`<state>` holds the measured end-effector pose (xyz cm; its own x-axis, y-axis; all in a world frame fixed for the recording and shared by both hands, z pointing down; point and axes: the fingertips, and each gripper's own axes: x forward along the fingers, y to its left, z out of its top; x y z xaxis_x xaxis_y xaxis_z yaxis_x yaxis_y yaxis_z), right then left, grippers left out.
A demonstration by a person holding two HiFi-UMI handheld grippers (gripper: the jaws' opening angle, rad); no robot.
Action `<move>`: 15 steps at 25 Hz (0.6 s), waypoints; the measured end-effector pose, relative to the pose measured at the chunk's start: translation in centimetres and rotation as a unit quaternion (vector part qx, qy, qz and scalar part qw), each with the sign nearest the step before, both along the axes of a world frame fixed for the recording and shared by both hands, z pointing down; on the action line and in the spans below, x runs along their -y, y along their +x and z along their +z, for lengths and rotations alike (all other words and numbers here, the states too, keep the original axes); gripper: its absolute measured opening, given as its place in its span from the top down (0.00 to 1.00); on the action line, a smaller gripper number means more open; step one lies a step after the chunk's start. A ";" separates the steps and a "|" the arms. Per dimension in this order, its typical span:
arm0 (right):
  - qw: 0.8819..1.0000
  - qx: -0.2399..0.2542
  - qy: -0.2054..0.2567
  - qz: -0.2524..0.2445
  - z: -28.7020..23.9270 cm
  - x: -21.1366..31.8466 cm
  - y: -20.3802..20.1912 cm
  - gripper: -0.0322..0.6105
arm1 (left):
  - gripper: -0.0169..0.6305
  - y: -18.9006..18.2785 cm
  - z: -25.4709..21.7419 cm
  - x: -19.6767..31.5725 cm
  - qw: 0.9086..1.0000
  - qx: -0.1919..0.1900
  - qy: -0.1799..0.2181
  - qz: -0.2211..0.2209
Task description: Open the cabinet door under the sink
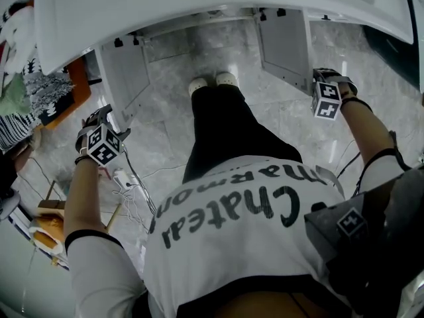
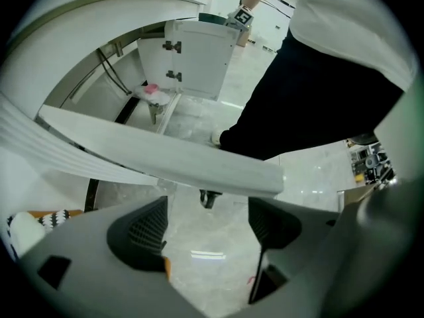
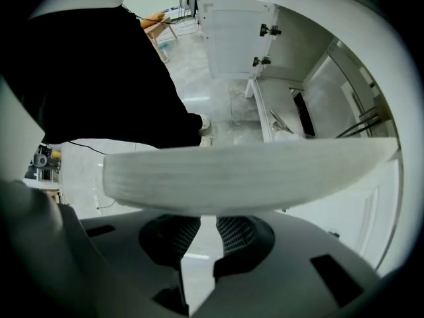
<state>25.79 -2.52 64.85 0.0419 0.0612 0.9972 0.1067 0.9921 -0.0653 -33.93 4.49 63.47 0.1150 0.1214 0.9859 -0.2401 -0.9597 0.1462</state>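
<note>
- left gripper [image 2: 209, 225], left of the sink [image 1: 199, 5]: dark ribbed pads wide apart, nothing between them; the left door [image 1: 126, 78] passes its flat white edge just past the tips
- under the sink: both doors stand swung out and the cabinet inside is exposed; the opening looks done, with only letting go left
- right door [image 1: 285, 45], below the sink's right end: smooth matt white panel; floor [image 1: 165, 111] is glossy veined grey stone
- right gripper [image 3: 201, 234], right of the sink: jaws almost together, a thin slit between, gripping nothing; the door's rounded edge crosses beyond the tips
</note>
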 end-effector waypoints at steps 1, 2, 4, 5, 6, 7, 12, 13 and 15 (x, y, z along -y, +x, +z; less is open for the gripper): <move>1.000 -0.009 0.002 0.007 -0.1 -0.1 0.4 0.85 | 0.41 -0.1 -0.3 0.0 1.000 0.003 0.000 0.000; 1.000 -0.018 0.006 0.018 -0.4 0.0 0.8 0.91 | 0.41 -0.3 -0.6 -0.1 1.000 0.007 -0.001 0.001; 0.998 -0.028 0.016 0.049 -1.2 0.3 1.4 0.92 | 0.41 -0.6 -1.3 0.0 1.000 0.013 -0.001 0.000; 0.997 -0.031 0.023 0.065 -1.7 0.6 1.6 0.93 | 0.41 -0.7 -1.8 0.1 1.000 0.014 0.002 -0.006; 0.996 -0.033 0.031 0.079 -2.2 0.8 1.9 0.93 | 0.41 -0.8 -2.4 0.3 1.000 0.014 0.007 -0.015; 0.995 -0.033 0.040 0.089 -2.8 1.0 2.0 0.93 | 0.42 -0.9 -3.1 0.5 0.999 0.014 0.014 -0.025; 0.979 -0.009 0.105 0.175 -6.5 3.5 2.3 0.93 | 0.57 -1.2 -6.7 2.2 0.996 0.009 0.064 -0.063; 0.970 0.002 0.125 0.210 -7.5 4.4 2.3 0.93 | 0.58 -1.0 -7.4 2.7 0.994 0.004 0.078 -0.077; 0.944 0.032 0.160 0.288 -9.4 6.2 2.1 0.93 | 0.61 -0.3 -9.0 4.2 0.987 -0.010 0.108 -0.122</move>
